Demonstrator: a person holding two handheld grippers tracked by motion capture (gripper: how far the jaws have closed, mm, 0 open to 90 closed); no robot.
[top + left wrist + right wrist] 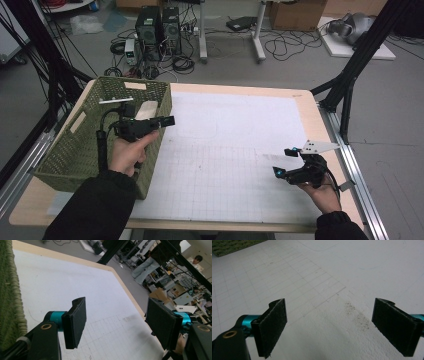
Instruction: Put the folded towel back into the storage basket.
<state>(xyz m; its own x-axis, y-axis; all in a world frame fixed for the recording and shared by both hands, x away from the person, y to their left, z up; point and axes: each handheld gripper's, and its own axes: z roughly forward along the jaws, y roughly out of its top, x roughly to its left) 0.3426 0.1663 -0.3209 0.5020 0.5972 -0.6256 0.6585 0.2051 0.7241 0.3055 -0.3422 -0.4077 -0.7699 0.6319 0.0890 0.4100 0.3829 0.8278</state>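
My left gripper (167, 121) wide, empty, just beside the green basket (75, 150) at the surface's left edge — right gripper (282, 162) wide, well apart

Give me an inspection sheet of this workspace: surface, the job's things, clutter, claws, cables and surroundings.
Surface: wooden table under a white gridded mat; dark smudge on the mat.
Job's things: green woven basket at the table's left edge, a pale flat object inside.
Clutter: nothing seen on the mat.
Claws: left claw open and empty, over the basket's right rim; right claw open and empty, above the mat's right side.
Cables: a black one trails from the left claw.
Surroundings: computer towers, tangled floor cables, cardboard box, black frame struts.
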